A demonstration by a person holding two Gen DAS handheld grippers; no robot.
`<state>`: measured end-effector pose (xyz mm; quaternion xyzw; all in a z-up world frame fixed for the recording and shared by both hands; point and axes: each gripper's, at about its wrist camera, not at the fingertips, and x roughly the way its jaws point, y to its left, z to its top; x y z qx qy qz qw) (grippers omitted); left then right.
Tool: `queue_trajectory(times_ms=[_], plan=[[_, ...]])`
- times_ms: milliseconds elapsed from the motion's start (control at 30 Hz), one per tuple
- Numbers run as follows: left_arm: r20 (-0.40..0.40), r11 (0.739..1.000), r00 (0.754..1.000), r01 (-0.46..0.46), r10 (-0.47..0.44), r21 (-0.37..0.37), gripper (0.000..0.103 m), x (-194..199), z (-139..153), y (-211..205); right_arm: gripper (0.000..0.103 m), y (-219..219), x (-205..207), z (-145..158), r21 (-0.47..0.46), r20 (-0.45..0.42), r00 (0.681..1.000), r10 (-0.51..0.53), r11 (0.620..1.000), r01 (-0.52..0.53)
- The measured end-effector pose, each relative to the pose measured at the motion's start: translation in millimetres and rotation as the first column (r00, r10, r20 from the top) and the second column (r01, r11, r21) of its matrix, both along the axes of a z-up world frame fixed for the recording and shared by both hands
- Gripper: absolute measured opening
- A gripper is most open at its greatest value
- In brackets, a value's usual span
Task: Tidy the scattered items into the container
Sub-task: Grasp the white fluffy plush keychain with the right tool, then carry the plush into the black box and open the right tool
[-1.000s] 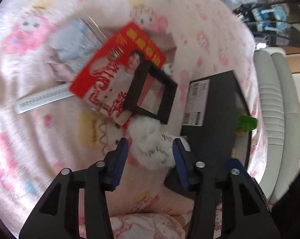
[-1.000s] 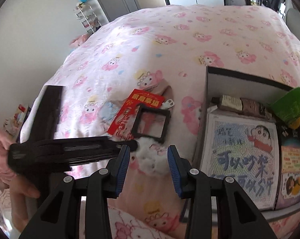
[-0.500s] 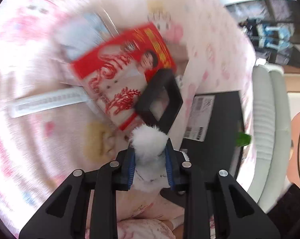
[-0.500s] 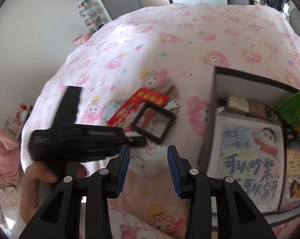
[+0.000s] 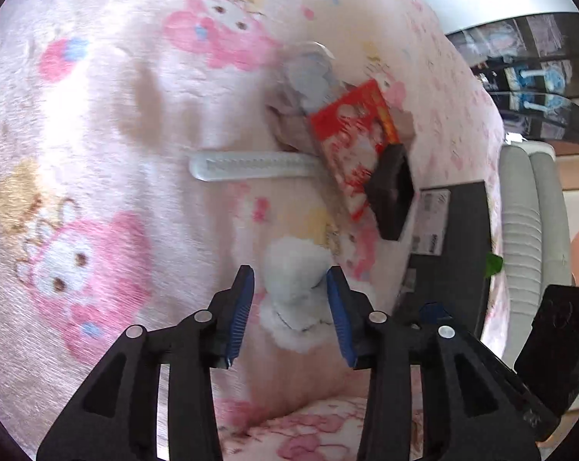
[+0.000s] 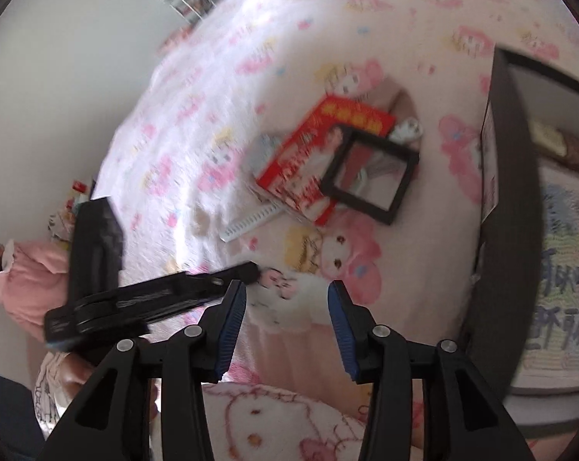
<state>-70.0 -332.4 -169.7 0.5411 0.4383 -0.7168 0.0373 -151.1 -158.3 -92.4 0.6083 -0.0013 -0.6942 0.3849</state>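
A fluffy white plush toy [image 5: 295, 292], seemingly stitched with dark thread, is seen on the pink cartoon-print blanket [image 5: 97, 153]; it is framed by the spread left gripper [image 5: 289, 311], untouched; the right gripper [image 6: 287, 319] is likewise held apart above it.

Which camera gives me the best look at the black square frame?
The right wrist view: the black frame shows its whole square outline, lying partly on the red packet. The left wrist view shows the same frame edge-on and blurred, its opening barely visible.
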Motion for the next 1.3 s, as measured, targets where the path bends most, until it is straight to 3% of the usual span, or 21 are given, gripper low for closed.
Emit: queue_trajectory(times_ms=[100, 233, 333, 467, 500, 567, 600, 633, 667, 833, 1033, 1133, 1300], plan=[[-0.028, 1.000, 1.000, -0.011, 0.011, -0.011, 0.047, 5.8, -0.8, -5.1, 0.043, -6.3, -8.6, -21.8, 0.040, 0.060, 0.998, -0.013, 0.999, 0.010], [-0.082, 0.998, 0.996, -0.033, 0.038, 0.059, 0.052, 6.7, -10.2, -12.1, 0.048, -8.4, -12.7, -46.7, 0.069, 0.171, 0.984, -0.052, 0.997, 0.041], [-0.113, 0.995, 0.993, -0.017, 0.028, 0.097, 0.054, 3.1, -14.5, -12.4, 0.048, -16.7, -11.5, -57.3, 0.107, 0.152, 0.988, -0.026, 0.994, 0.010], [-0.115, 0.983, 0.993, 0.004, 0.018, 0.183, 0.053, -6.6, -27.3, -9.2, 0.053, -20.2, -17.3, -75.2, 0.094, 0.199, 0.978, -0.057, 0.995, 0.038], [-0.089, 0.981, 0.996, 0.004, 0.014, 0.194, 0.051, -9.2, -32.2, -7.0, 0.053, -21.5, -18.3, -78.2, 0.089, 0.204, 0.977, -0.058, 0.995, 0.041], [-0.060, 0.984, 0.998, -0.005, 0.017, 0.181, 0.030, -11.5, -35.4, -5.5, 0.052, -25.3, -18.8, -82.4, 0.077, 0.209, 0.977, -0.049, 0.996, 0.034], [-0.067, 0.986, 0.998, 0.001, 0.011, 0.166, 0.030, -11.1, -31.5, -4.5, 0.050, -27.2, -17.9, -82.3, 0.070, 0.207, 0.978, -0.038, 0.997, 0.024], [-0.076, 0.989, 0.997, 0.000, 0.011, 0.150, 0.029, -9.5, -26.9, -0.1, 0.040, -28.8, -16.1, -79.2, 0.042, 0.206, 0.978, -0.016, 0.999, 0.007], [-0.098, 0.992, 0.995, 0.001, 0.011, 0.127, 0.028, -7.2, -18.0, 2.1, 0.039, -28.6, -14.5, -75.1, 0.031, 0.193, 0.981, -0.008, 1.000, 0.002], [-0.222, 0.998, 0.975, 0.024, -0.009, 0.062, 0.028, 6.2, 40.9, 20.0, 0.034, -9.3, 3.7, -20.7, -0.065, 0.062, 0.998, 0.018, 0.998, -0.013], [-0.369, 0.992, 0.921, 0.128, -0.122, -0.006, 0.028, -3.0, 117.5, 79.0, 0.034, 58.6, 12.9, 58.9, -0.182, -0.089, 0.996, -0.018, 0.983, 0.002], [-0.403, 0.972, 0.889, 0.237, -0.217, 0.000, 0.028, -24.0, 136.2, 118.2, 0.034, 102.0, -1.9, 87.1, -0.193, -0.141, 0.988, -0.058, 0.981, 0.031], [-0.376, 0.887, 0.823, 0.462, -0.425, 0.008, 0.029, -92.6, 138.8, 222.6, 0.034, 196.4, -33.9, 100.8, -0.126, -0.215, 0.966, -0.143, 0.985, 0.118]])
